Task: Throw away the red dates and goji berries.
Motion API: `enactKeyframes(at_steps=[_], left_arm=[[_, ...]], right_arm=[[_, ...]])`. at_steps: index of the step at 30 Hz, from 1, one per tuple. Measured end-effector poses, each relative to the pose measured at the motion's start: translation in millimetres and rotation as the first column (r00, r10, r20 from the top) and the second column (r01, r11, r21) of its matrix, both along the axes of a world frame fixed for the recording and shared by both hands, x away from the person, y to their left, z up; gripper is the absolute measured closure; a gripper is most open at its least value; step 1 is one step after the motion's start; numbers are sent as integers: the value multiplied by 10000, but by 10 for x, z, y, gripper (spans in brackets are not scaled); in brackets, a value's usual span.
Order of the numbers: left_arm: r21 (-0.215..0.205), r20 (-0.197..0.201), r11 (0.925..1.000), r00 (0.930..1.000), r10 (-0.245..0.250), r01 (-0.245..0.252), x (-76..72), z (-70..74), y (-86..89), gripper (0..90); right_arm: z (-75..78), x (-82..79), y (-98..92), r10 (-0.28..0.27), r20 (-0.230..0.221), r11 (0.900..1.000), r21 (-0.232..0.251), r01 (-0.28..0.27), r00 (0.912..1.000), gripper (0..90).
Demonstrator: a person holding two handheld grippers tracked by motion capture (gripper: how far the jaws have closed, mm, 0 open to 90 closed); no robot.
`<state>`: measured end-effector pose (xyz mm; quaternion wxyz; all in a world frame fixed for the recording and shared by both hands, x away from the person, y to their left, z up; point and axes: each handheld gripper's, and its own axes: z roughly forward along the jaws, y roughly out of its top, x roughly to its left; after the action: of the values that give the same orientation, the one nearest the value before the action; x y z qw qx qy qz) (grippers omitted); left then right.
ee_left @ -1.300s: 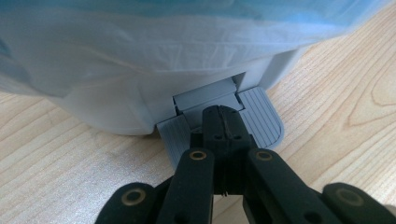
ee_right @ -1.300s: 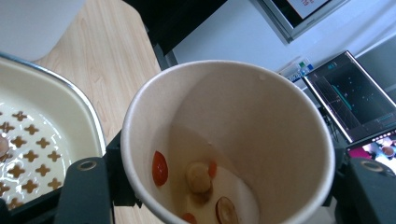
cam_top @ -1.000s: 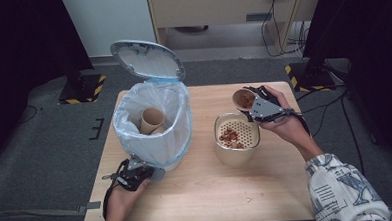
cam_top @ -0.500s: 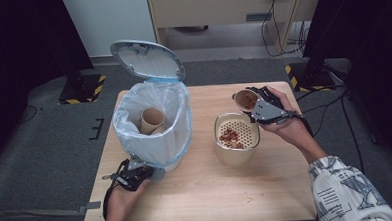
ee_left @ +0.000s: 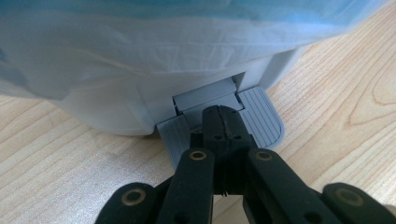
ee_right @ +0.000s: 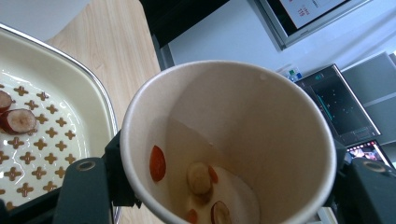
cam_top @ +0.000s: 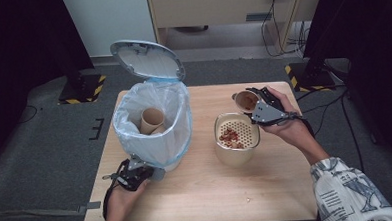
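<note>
The paper cup (cam_top: 244,101) sits clamped in the right claw (cam_top: 251,104), held above the far right part of the worktop (cam_top: 202,190) and tipped toward the strainer bowl (cam_top: 237,138) just in front of it. In the right gripper view the cup (ee_right: 233,140) fills the space between the two black jaws, one pressing its wall on each side, with its mouth facing the camera; a few bits of fruit (ee_right: 201,179) and an orange piece (ee_right: 157,163) cling to the inside near the bottom. The right claw is closed down on the cup's sides and has a firm hold of it.

Beside the cup, lower and to the left in that view, lies the cream strainer bowl (ee_right: 70,93) with its cross-shaped holes and a few reddish slices (ee_right: 18,120) on the perforated insert. From above, the bowl's pile of red pieces (cam_top: 230,136) lies near its middle.

Farther left stands the pedal bin (cam_top: 154,127), lined with a pale blue bag, its lid (cam_top: 147,60) raised; another paper cup (cam_top: 152,121) lies inside it. At the bin's near foot the left claw (cam_top: 136,174) is down on the grey pedal (ee_left: 261,116); its jaws are shut tight together, tips resting on the pedal's middle with nothing gripped between them (ee_left: 223,126).
</note>
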<state>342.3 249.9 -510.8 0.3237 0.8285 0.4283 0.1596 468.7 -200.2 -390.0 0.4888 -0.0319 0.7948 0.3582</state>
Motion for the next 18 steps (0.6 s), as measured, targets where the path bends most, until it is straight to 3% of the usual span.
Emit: enactKeyframes(at_steps=[18], left_arm=[[10,1,10000,10000,-9,9,0,0,0,900]], right_arm=[[166,-34,0,-2,288,9997,-232,8,9996,313]])
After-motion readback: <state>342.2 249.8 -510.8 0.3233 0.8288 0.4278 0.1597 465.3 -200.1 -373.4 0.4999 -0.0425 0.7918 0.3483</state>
